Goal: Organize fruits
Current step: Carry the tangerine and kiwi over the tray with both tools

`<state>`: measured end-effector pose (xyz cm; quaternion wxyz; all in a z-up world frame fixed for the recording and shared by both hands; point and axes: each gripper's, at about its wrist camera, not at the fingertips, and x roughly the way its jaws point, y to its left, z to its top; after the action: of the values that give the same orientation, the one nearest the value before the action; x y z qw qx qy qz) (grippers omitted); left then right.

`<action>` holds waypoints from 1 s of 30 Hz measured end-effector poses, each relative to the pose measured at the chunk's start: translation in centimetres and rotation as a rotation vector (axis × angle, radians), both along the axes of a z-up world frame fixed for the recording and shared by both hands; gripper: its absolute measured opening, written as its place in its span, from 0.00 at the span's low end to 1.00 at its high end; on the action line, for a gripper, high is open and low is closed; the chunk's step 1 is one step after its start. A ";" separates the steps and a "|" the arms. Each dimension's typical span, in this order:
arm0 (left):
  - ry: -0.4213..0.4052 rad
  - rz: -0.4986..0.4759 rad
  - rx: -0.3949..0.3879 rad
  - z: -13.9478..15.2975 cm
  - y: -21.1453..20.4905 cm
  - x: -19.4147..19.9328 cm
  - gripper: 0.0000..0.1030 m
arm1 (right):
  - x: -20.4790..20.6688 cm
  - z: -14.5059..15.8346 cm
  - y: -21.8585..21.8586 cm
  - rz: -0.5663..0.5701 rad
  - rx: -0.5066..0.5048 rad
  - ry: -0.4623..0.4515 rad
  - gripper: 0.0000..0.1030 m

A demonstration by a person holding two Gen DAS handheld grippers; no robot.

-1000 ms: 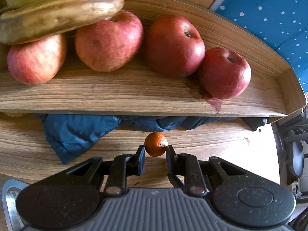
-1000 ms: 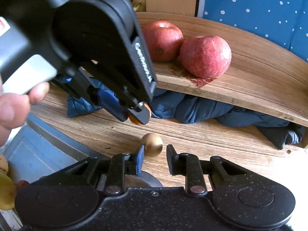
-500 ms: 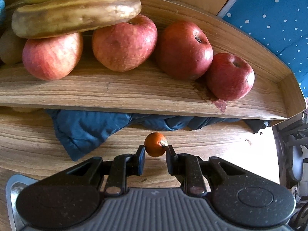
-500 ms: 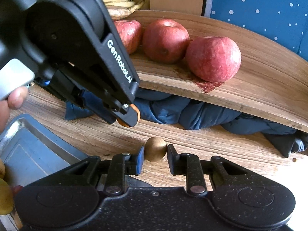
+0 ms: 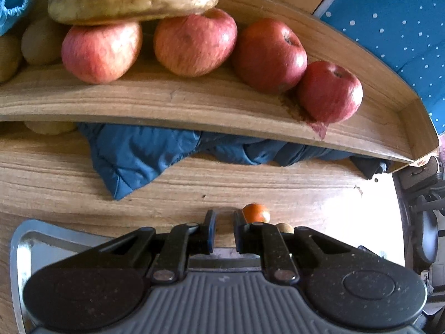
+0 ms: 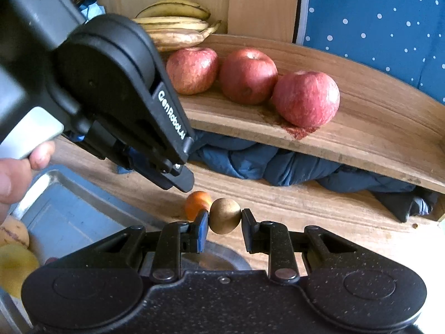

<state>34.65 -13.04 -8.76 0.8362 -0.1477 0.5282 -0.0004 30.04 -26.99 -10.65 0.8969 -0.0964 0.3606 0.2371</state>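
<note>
A small orange fruit [image 5: 256,213] lies on the wooden table just right of my left gripper [image 5: 224,217], whose jaws stand close together with nothing between them. In the right wrist view that left gripper [image 6: 180,179] hovers above the orange fruit [image 6: 196,203]. My right gripper [image 6: 224,217] is shut on a small round brown fruit [image 6: 224,215], held just off the table beside the orange one. Several red apples [image 5: 194,41] and bananas [image 5: 133,0] rest on the wooden shelf [image 5: 194,103] behind.
A metal tray [image 6: 69,208] sits at the near left and holds yellow fruit [image 6: 14,264]. A blue cloth [image 5: 139,158] is bunched under the shelf. A hand [image 6: 16,172] holds the left gripper. A blue dotted wall stands at the right.
The orange fruit was between the left gripper's fingers; it now lies on the table to their right. The right gripper has lifted a little with the brown fruit.
</note>
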 end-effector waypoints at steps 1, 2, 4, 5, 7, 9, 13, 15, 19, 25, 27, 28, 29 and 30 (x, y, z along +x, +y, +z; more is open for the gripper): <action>0.002 -0.003 0.000 -0.1 -0.2 0.0 0.15 | -0.2 -0.1 -0.1 -0.002 -0.001 0.002 0.26; 0.000 -0.008 -0.003 -0.2 -0.3 0.1 0.16 | -0.4 -0.1 -0.2 -0.004 -0.001 0.004 0.26; -0.007 -0.021 -0.013 -0.2 -0.8 0.3 0.17 | -0.4 -0.3 -0.3 -0.008 -0.001 0.007 0.26; -0.010 -0.028 -0.016 -0.2 -0.9 0.4 0.17 | -0.4 -0.3 -0.4 -0.013 -0.001 0.009 0.26; -0.015 -0.048 -0.022 -0.2 -1.5 0.8 0.24 | -0.5 -0.4 -0.7 -0.024 -0.002 0.014 0.26; -0.022 -0.072 -0.025 -0.3 -2.1 1.3 0.28 | -0.4 -0.5 -1.1 -0.036 -0.006 0.018 0.26; -0.008 -0.111 -0.005 -0.8 -3.5 2.3 0.35 | 0.0 -0.9 -2.1 -0.073 -0.016 0.028 0.26; 0.010 -0.116 0.009 -1.2 -3.8 2.7 0.36 | 0.3 -1.1 -2.7 -0.092 -0.018 0.035 0.26; 0.042 -0.125 0.017 -2.0 -4.1 2.9 0.36 | 0.7 -1.4 -3.4 -0.118 -0.015 0.046 0.26; 0.041 -0.129 0.024 -2.6 -4.4 2.6 0.32 | 0.9 -1.7 -3.5 -0.127 -0.009 0.061 0.26; 0.041 -0.127 0.018 -2.5 -4.2 2.6 0.30 | 0.9 -1.7 -3.4 -0.125 -0.010 0.060 0.26; 0.041 -0.125 0.020 -2.4 -4.1 2.4 0.30 | 0.9 -1.7 -3.4 -0.124 -0.011 0.059 0.26; 0.041 -0.124 0.018 -2.3 -3.8 2.2 0.30 | 0.9 -1.7 -3.4 -0.122 -0.011 0.058 0.26; 0.042 -0.122 0.018 -2.3 -3.8 2.1 0.30 | 0.9 -1.6 -3.3 -0.120 -0.011 0.056 0.26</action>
<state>36.75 -16.80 -11.03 0.8247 -0.1076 0.5536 -0.0437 30.93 -30.31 -12.25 0.8985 -0.0728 0.3920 0.1834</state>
